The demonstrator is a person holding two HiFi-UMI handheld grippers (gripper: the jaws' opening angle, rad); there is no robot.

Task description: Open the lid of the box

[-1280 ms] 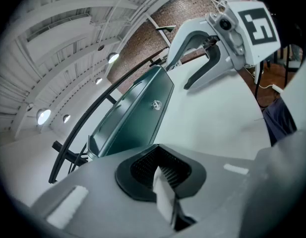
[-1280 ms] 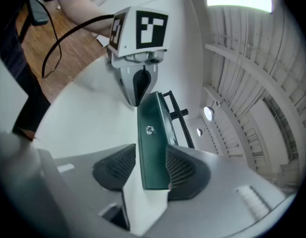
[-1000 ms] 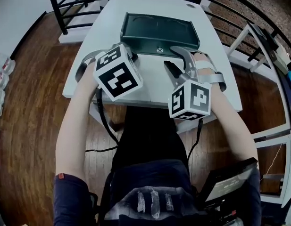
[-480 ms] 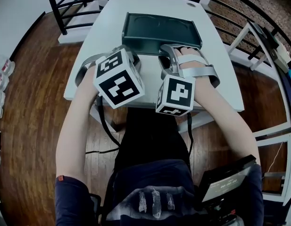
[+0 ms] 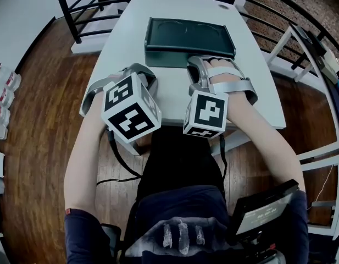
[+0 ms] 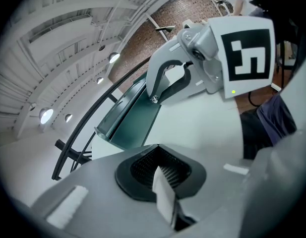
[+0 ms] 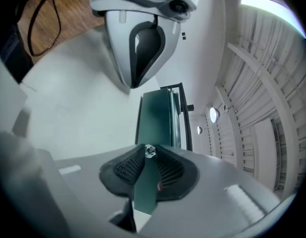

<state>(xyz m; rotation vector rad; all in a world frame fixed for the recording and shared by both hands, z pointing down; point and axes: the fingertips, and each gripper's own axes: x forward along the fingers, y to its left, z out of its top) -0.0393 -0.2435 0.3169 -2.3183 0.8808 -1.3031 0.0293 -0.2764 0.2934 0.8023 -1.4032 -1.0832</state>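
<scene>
A dark green flat box (image 5: 189, 37) lies on the white table (image 5: 125, 37), its lid down. My right gripper (image 5: 194, 66) sits at the middle of the box's front edge. In the right gripper view the green lid edge with a small clear knob (image 7: 150, 150) runs between the black pads (image 7: 124, 170), and the jaws are closing on it. My left gripper (image 5: 137, 78) hovers over the table's near left part, apart from the box. Its jaws (image 6: 162, 175) stand together with nothing held. The box (image 6: 133, 118) lies ahead of it.
Black railings (image 5: 76, 10) run round the far and left sides of the table. A white frame (image 5: 317, 153) stands to the right. A dark cable (image 5: 117, 153) hangs below the table's near edge, above the wooden floor (image 5: 37, 120).
My right gripper went forward to the box's front edge and its jaws came together there. My left gripper drew back to the left, toward the near table edge.
</scene>
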